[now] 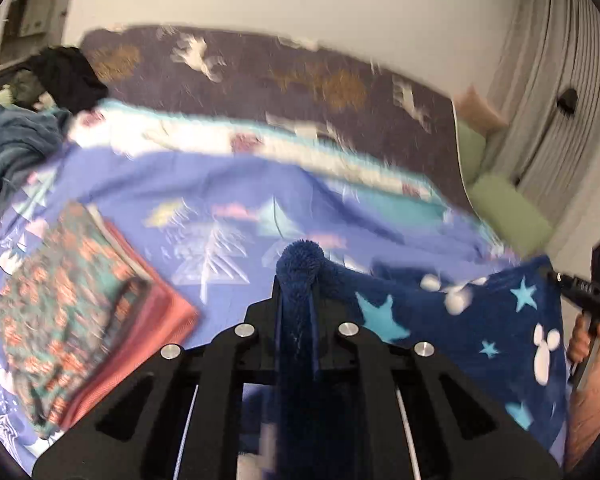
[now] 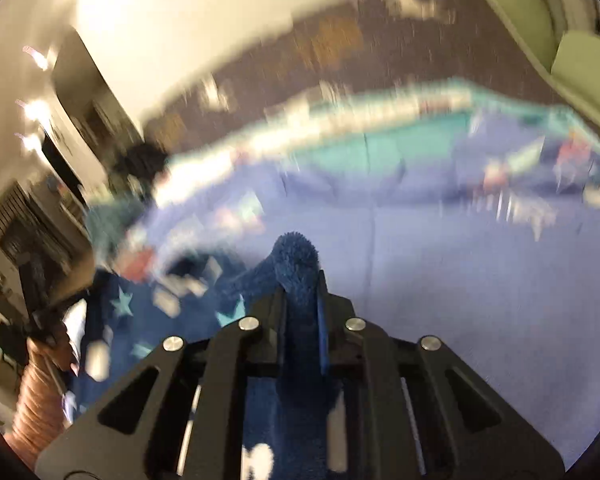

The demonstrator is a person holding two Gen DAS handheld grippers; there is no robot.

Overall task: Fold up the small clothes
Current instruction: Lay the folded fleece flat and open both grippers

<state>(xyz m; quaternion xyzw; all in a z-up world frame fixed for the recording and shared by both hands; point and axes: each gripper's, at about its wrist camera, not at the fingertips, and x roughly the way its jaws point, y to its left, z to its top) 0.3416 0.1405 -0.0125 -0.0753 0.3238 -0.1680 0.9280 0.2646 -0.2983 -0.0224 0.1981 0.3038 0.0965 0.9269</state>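
A fluffy dark blue garment with light blue stars and white mouse heads (image 1: pixel 472 320) hangs stretched between both grippers above the bed. My left gripper (image 1: pixel 300 276) is shut on one bunched corner of it, with fleece sticking out past the fingertips. My right gripper (image 2: pixel 298 276) is shut on the other corner (image 2: pixel 294 252). In the right wrist view the same garment (image 2: pixel 140 320) runs off to the left. Each view shows the other gripper at its edge, held by a hand (image 1: pixel 588 344). Both views are blurred.
A folded pile of teal and orange patterned clothes on red cloth (image 1: pixel 72 308) lies on the blue tree-print sheet (image 1: pixel 204 184) at the left. Dark and teal garments (image 1: pixel 28 128) are heaped at the far left. A purple deer blanket (image 1: pixel 260 76) and green pillows (image 1: pixel 508 208) lie behind.
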